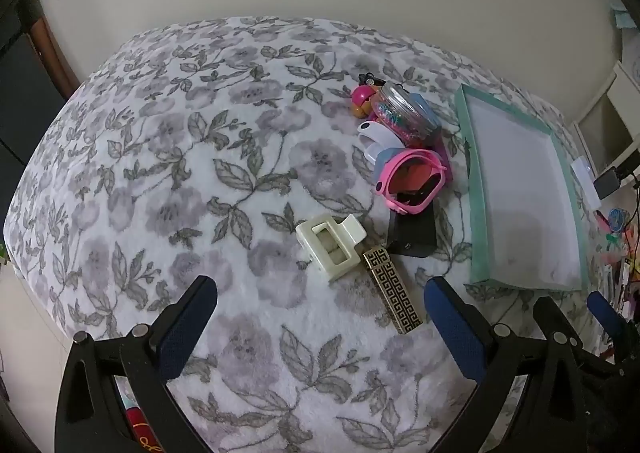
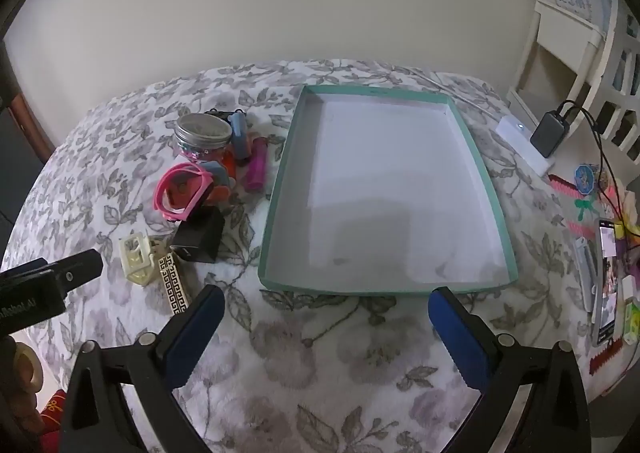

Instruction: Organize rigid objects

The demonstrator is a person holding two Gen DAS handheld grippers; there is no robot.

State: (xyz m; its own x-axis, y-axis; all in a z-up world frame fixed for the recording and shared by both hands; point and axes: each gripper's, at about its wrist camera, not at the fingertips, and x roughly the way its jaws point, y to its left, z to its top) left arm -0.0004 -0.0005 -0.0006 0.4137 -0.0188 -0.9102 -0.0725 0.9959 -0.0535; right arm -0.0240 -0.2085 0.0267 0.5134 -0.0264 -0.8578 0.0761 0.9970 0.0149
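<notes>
- The left tongs (image 1: 320,293) stand wide apart with nothing between them, above the grey-flowered white fleece blanket (image 1: 180,173); just ahead of them lie the cream plastic claw hair clip (image 1: 330,247) and, touching it, the black-and-gold Greek-key patterned bar (image 1: 394,289)
- The right tongs (image 2: 326,303) are likewise spread wide and empty, hovering at the near edge of the shallow teal-rimmed cardboard tray with a white floor (image 2: 280,181); nothing lies inside the tray
- The objects to organize sit in a loose pile on the blanket just left of the tray: a pink plastic wristband (image 2: 182,193), a clear jar with a metal screw lid (image 2: 205,135) holding coloured bits, a purple cylinder (image 2: 256,165), a flat black rectangular piece (image 2: 200,239), and in the left wrist view a white band (image 1: 378,135) and a pink-and-orange round toy (image 1: 362,101)
- To the right of the tray lie a dark power bank with cables (image 2: 550,133), a phone (image 2: 606,281) and small colourful clutter
</notes>
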